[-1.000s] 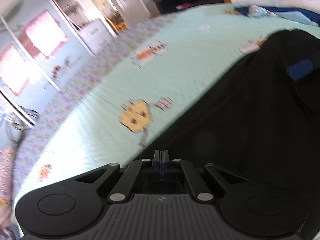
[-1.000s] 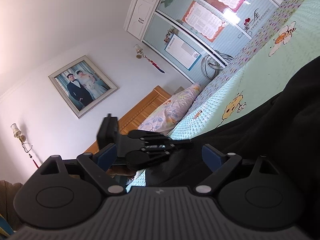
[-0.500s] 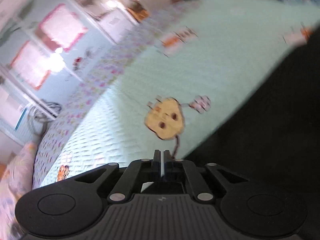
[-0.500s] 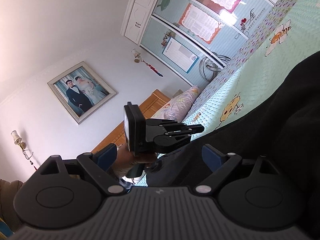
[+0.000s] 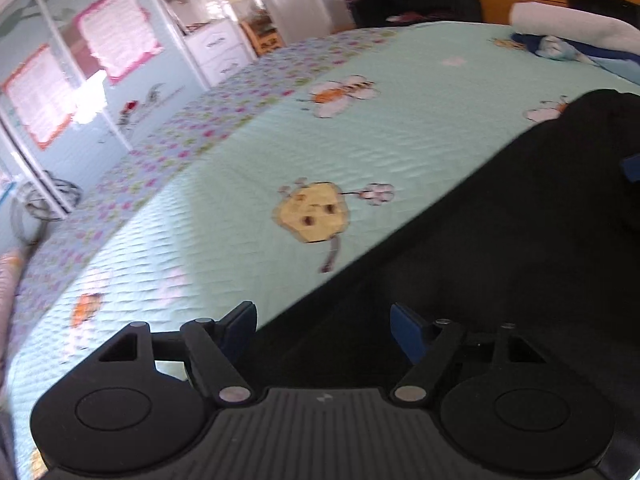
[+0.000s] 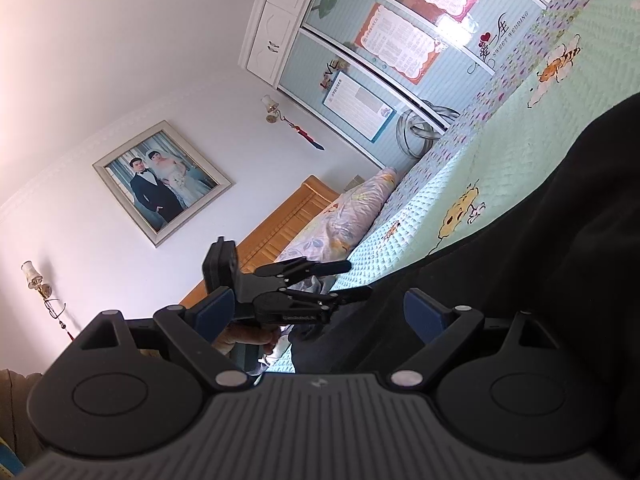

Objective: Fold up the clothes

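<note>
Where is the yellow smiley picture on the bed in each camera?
Left wrist view: yellow smiley patch sits mid-frame on the green bedspread, beside the black garment.
Right wrist view: it is right of centre, small.
Shared landmark: the bee patch.

A home bedroom: a quilted bed, pillow, wooden headboard, wardrobe and framed wedding portrait.

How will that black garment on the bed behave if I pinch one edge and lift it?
The black garment drapes flat over the green bedspread with soft, curving edges, so it will probably hang limp and sag. It covers much of the bed, so a single pinch likely drags the rest along. The quilted cover looks grippy, so sliding may bunch it.
</note>
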Demonstrator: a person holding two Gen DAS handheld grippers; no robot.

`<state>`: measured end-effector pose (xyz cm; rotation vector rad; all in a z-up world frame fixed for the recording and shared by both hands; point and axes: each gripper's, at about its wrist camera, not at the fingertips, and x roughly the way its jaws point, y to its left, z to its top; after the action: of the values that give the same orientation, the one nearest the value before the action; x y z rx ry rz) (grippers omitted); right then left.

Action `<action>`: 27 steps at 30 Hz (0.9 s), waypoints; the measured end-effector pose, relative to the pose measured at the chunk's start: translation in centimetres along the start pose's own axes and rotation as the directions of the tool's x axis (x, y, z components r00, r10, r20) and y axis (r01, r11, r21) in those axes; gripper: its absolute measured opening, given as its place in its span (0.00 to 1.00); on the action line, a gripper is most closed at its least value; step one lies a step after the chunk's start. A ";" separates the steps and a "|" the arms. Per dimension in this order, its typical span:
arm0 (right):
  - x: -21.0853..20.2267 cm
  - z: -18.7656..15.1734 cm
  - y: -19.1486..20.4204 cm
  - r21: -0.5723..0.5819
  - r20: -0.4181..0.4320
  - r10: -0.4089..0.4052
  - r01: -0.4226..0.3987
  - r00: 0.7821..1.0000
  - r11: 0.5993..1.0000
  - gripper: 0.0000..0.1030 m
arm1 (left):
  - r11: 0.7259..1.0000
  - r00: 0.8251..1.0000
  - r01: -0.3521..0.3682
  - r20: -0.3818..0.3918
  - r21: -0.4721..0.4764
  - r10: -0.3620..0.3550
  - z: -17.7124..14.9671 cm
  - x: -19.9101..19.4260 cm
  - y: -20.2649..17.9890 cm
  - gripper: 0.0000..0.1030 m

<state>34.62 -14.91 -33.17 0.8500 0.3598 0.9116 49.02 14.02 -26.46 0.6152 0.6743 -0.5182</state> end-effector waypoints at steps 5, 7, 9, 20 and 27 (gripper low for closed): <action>0.1 0.0 0.0 -0.005 -0.009 -0.005 0.005 1.000 1.000 0.90 | 0.999 0.995 0.043 -0.086 0.018 -0.042 0.2 2.9 -0.8 0.28; 0.1 -0.1 0.0 -0.006 -0.010 -0.007 0.007 1.000 1.000 0.90 | 0.999 0.995 0.041 -0.094 0.012 -0.040 0.2 3.1 -0.8 0.03; 0.1 -0.1 0.0 -0.007 -0.011 -0.008 0.008 1.000 1.000 0.90 | 0.999 0.995 0.027 -0.093 0.042 -0.023 0.3 2.9 -1.4 0.01; 0.2 -0.1 0.4 -0.022 -0.008 -0.010 0.010 1.000 1.000 0.90 | 0.980 0.981 -0.196 0.010 0.020 0.196 2.1 2.3 -1.7 0.01; 0.0 0.0 0.5 -0.022 0.011 -0.008 0.009 1.000 1.000 0.90 | 0.965 0.965 -0.260 -0.032 -0.013 0.260 2.8 4.2 -2.6 0.01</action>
<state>34.37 -14.75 -32.79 0.8322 0.3428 0.9011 51.35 9.32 -28.56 0.6845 0.6145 -0.2589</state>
